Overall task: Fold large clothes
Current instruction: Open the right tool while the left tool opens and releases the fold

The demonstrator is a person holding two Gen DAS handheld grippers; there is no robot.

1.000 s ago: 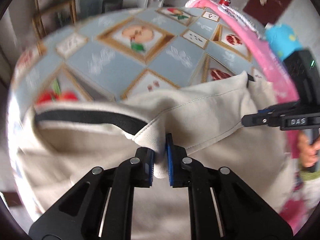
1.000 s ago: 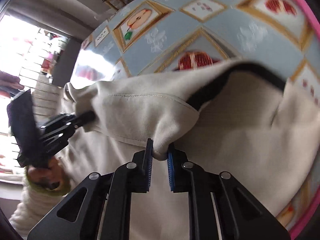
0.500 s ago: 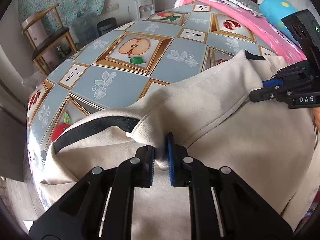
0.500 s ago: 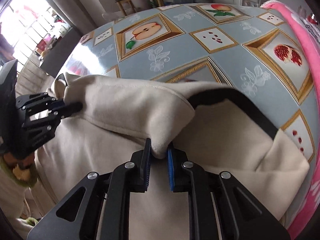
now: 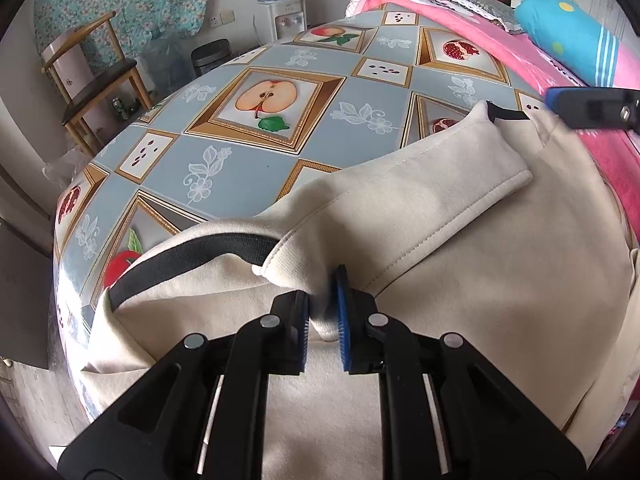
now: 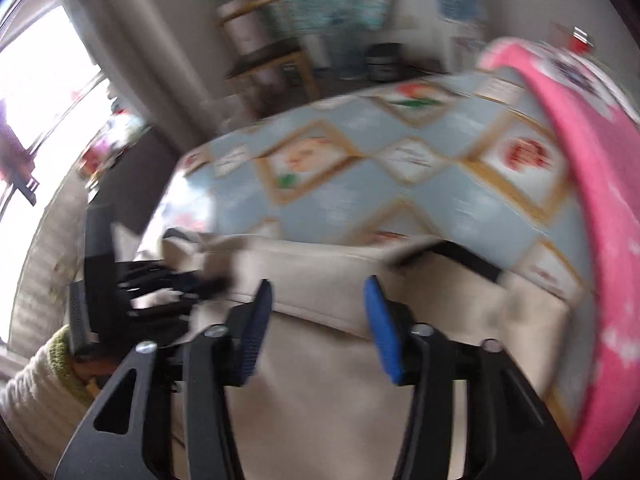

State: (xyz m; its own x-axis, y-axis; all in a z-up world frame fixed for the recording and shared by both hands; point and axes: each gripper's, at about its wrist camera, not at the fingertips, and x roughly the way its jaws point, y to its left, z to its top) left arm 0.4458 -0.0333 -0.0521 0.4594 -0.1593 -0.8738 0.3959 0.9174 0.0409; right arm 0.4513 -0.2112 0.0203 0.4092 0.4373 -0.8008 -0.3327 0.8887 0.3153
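— Fruit-patterned oilcloth covers the table (image 5: 248, 148), blue-grey with apple and pomegranate tiles. What lies nearest on it?

— Closest to the left wrist camera, the cream garment (image 5: 460, 280) spreads over the near part of the table, right up to the near edge. One band of it is folded back across the rest, and a black trim strip (image 5: 188, 256) runs along its left side.

— And the left gripper (image 5: 322, 316)?

— Its jaws are together, clamped on a pinch of that folded cream band; the cloth bulges out between the blue pads.

— The right gripper (image 6: 318, 320)?

— Its jaws have just been opening and now stand apart, with nothing between them. The garment lies below and beyond them, not pressed by either pad. That view is badly blurred.

— Can each tool be seen from the other side?

— Yes. From the left wrist, a blue-tipped finger of the right gripper pokes in over the garment's far right corner. From the right wrist, the left gripper shows at the garment's left end, held by a hand (image 6: 90, 368) in a ribbed white sleeve with a green cuff.

— Beyond the garment?

— To its right, touching the table's edge, a pink blanket (image 5: 500, 40) with a blue pillow (image 5: 568, 44) on it. Past the table's far edge stand a wooden chair (image 5: 92, 80) and a water dispenser (image 5: 284, 12) against the wall.
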